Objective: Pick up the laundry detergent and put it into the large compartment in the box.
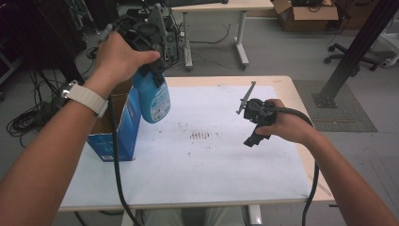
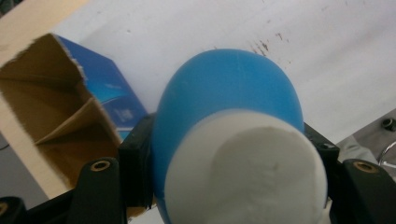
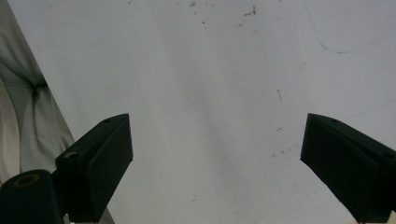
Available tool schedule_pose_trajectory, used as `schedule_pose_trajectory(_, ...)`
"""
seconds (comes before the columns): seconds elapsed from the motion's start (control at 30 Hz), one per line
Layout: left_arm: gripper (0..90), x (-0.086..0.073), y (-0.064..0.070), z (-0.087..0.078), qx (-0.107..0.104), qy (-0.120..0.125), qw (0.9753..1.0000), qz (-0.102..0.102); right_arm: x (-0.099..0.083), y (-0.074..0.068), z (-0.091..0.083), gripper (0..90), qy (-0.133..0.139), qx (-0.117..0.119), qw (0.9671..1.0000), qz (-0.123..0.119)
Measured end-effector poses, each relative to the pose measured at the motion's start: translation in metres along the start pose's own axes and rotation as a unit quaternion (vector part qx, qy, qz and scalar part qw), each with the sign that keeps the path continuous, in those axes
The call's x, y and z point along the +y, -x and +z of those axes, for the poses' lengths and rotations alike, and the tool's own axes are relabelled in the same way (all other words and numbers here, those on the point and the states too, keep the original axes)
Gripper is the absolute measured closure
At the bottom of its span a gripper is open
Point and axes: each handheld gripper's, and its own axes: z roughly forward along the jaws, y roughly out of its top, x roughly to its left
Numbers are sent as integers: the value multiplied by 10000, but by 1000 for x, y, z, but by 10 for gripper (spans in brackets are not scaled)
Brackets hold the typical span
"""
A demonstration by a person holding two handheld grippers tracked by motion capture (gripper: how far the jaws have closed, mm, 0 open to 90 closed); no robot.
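The left gripper (image 1: 151, 70), clamped on the upright blue bottle (image 1: 153, 96), hangs beside the open box (image 1: 117, 127) (the right gripper (image 3: 215, 163) gapes empty).

Blue bottle (image 1: 153, 96) with white cap (image 2: 245, 170), blue cardboard box (image 1: 123, 127) brown inside, white brown-speckled table cover (image 1: 211, 165)

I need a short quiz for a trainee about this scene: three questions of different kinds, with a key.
1. True or false: the left claw is shut on the bottle.
2. The right claw is: A) open, with nothing between the jaws; B) shut on a pen; C) holding the box.
3. Fill in: the box stands on the table's ____ side, seen from the high view.

Key:
1. True.
2. A.
3. Left.
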Motion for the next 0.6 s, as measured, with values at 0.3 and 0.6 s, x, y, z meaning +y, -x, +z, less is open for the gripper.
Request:
schedule_pose_trajectory(0.3,370,2,-18,-32,122,-92,9989,-433,3,1,0,91,11,10,10000,-41)
schedule_pose_trajectory(0.6,371,-7,-44,-52,339,-71,9935,-1086,4,2,1,91,5,20,10000,-53)
